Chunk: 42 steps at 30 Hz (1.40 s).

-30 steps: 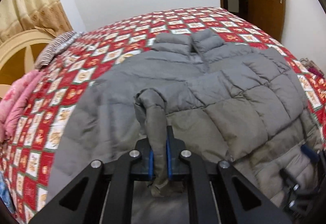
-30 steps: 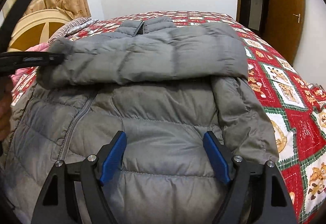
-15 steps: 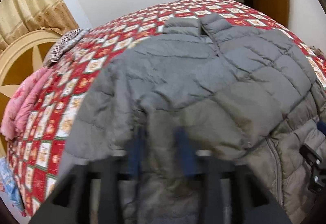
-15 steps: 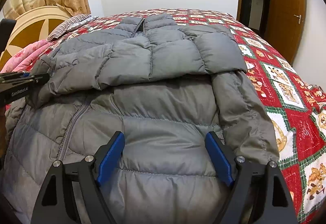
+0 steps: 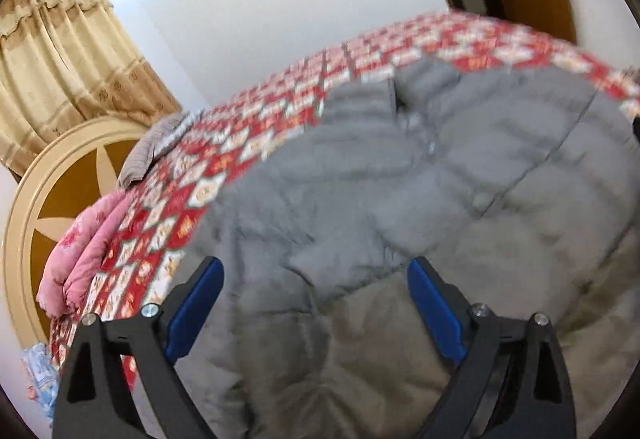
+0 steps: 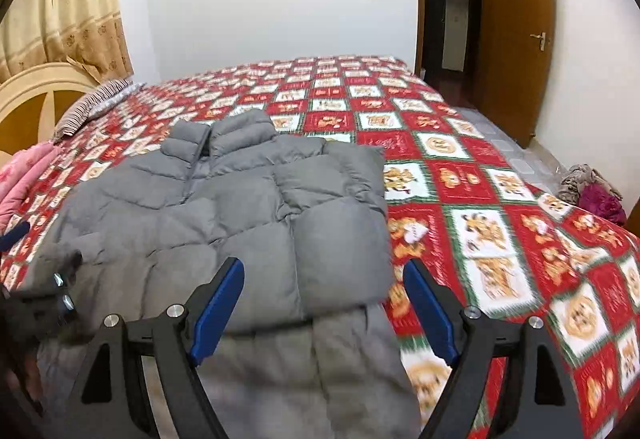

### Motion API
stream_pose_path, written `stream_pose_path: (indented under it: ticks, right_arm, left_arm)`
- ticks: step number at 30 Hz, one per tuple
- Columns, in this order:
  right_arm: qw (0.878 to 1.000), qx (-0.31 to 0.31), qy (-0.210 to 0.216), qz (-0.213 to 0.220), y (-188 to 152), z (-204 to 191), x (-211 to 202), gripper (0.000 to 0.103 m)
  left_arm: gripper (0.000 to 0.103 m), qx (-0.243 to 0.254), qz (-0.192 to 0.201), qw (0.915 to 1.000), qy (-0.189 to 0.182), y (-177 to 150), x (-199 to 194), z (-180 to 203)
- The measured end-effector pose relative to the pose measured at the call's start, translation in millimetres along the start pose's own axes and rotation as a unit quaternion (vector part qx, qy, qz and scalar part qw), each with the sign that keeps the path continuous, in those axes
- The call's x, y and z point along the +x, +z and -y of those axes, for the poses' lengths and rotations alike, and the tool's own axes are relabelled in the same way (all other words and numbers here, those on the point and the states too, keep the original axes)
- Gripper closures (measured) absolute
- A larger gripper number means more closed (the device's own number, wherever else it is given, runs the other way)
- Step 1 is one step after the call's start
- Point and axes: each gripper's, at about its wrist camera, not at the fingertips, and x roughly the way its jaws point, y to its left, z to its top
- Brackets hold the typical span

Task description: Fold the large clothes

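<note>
Patterned bedspread (image 6: 472, 175) under grey jacket (image 6: 248, 207)

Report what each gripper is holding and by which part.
Nothing is held. The left gripper has just been opening, empty above the grey jacket; the right gripper is open too.

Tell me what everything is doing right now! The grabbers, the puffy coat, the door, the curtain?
Left gripper: open, jaws just opened, holding nothing, over the coat.
Right gripper: open, holding nothing.
Grey puffy coat: lying flat on the bed, sleeves folded across its front.
Bedspread: spread over the bed.
Door: open.
Curtain: drawn, hanging down.
Pink blanket: bunched at the bed's edge.
</note>
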Motion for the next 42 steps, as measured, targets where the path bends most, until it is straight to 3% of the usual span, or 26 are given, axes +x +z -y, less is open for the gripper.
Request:
stream_pose_path:
  ticks: [6,10,25,42]
  right_arm:
    - [0.997,-0.037,0.002,-0.064,-16.3,-18.4,60.9,0.021]
    - [0.996,-0.033,0.003,-0.077,-28.7,-15.6,76.8,0.021]
    - [0.995,-0.048,-0.018,-0.083,-32.8,-21.5,82.9,0.019]
    - [0.994,-0.057,-0.031,-0.083,-34.7,-25.2,84.2,0.018]
  left_arm:
    - [0.001,-0.023,-0.022,0.9994,-0.011,-13.5,24.1,-5.7]
    - [0.0,-0.034,-0.039,0.998,-0.035,-13.9,33.9,-5.2]
    - [0.0,-0.069,-0.07,0.9922,-0.077,-15.5,46.2,-8.5]
    - [0.0,-0.079,-0.078,0.9895,-0.092,-14.2,50.4,-11.9]
